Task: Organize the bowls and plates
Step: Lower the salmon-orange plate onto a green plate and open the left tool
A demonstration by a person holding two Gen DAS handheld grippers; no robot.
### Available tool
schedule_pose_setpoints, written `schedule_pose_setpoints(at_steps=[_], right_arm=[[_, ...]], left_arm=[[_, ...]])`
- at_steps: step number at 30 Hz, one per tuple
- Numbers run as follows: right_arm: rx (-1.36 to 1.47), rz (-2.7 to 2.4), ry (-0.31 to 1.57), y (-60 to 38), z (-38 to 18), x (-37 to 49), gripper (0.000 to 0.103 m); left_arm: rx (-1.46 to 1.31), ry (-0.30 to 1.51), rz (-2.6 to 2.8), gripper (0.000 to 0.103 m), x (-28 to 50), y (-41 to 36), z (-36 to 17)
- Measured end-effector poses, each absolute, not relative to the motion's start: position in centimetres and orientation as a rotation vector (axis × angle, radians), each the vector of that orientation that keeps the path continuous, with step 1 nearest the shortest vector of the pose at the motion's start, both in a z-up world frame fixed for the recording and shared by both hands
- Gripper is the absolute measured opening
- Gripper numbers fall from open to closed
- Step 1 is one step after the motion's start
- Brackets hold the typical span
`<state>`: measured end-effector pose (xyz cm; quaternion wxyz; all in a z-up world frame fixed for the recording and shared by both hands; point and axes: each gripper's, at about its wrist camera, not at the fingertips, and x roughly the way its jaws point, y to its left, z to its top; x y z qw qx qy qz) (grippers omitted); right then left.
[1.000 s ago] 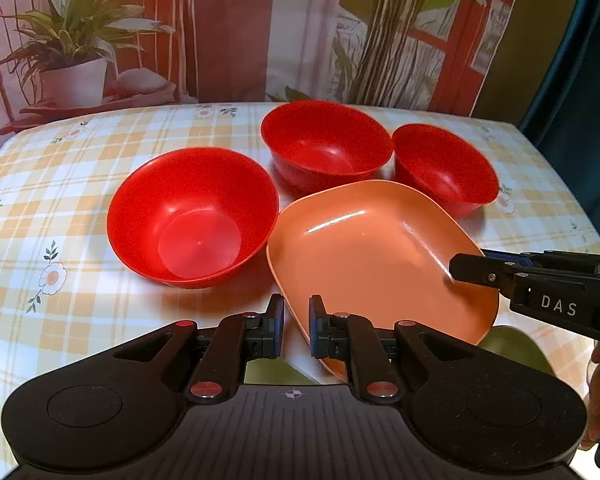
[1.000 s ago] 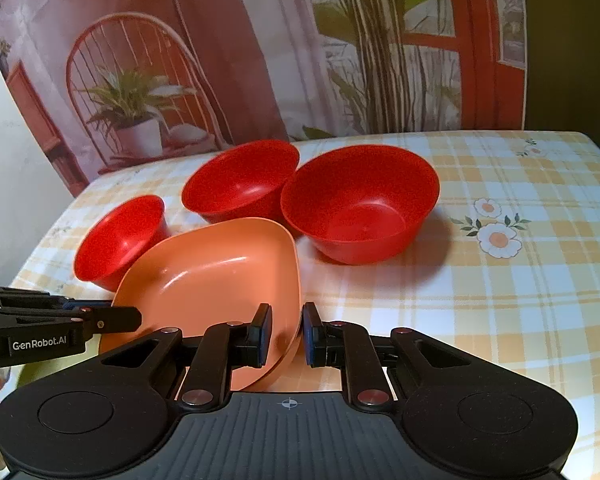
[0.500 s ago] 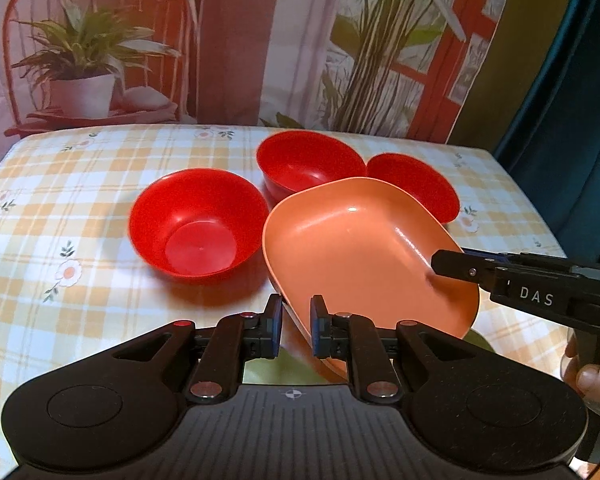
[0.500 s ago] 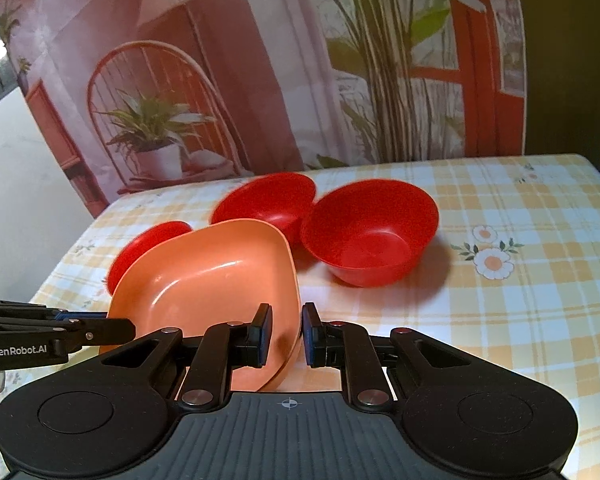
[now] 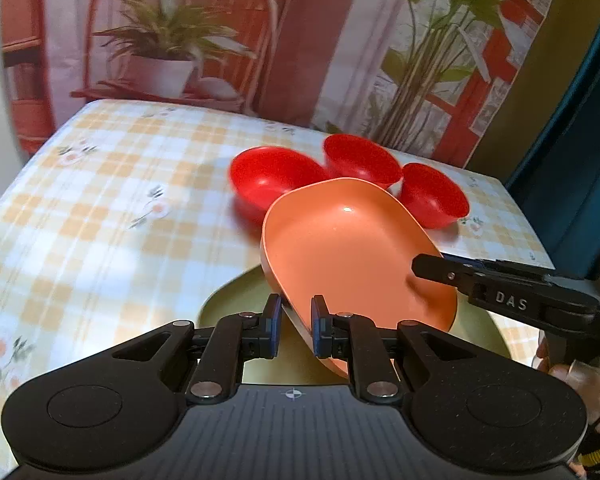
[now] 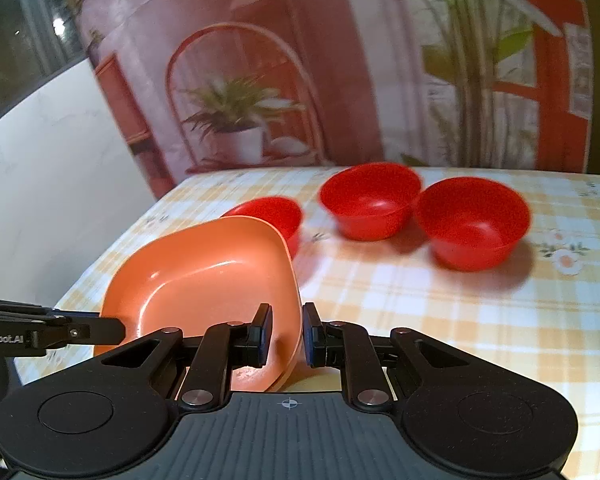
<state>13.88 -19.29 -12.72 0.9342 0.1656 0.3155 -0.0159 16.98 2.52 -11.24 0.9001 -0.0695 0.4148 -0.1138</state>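
a: because the table (image 5: 80,216) carries everything, start there: a checked, flowered cloth, with a yellow-green plate (image 5: 236,300) lying near its front edge.

b: and above that plate?

a: the orange plate (image 5: 352,256), lifted clear of the table and tilted, right over the yellow-green one. i'd judge it is being carried somewhere to stack, so two grips keep it from tipping.

b: who holds what?

a: the left gripper (image 5: 293,326) pinches the plate's near rim, one pad each side of the edge. the right gripper (image 6: 285,334) does the same on another edge; in the left view its fingers (image 5: 440,268) reach over the plate's right rim.

b: the bowls?

a: three red bowls sit close together farther back, upright: the large bowl (image 5: 272,184), the middle bowl (image 5: 360,162) and the small bowl (image 5: 434,194). none is nested yet, so i'd say that sorting is still to do.

b: any risk?

a: a thin rim pinch on smooth plastic could slip if the two hands drift apart.
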Motion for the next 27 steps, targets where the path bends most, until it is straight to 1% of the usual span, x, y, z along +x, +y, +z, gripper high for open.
schedule_pose_setpoints(at_steps=[8, 16, 27], right_arm=[[0.287, 0.004, 0.679, -16.7, -13.7, 14.4, 0.015], [0.259, 0.002, 0.717, -15.6, -15.2, 15.0, 0.015], [0.224, 0.002, 0.725, -15.1, -15.6, 15.2, 0.015]], left_arm=[[-0.176, 0.887, -0.192, 0.017, 15.2, 4.2, -12.8], [-0.16, 0.91, -0.167, 0.017, 15.2, 4.9, -14.2], [-0.156, 0.924, -0.153, 0.017, 15.2, 5.2, -15.1]])
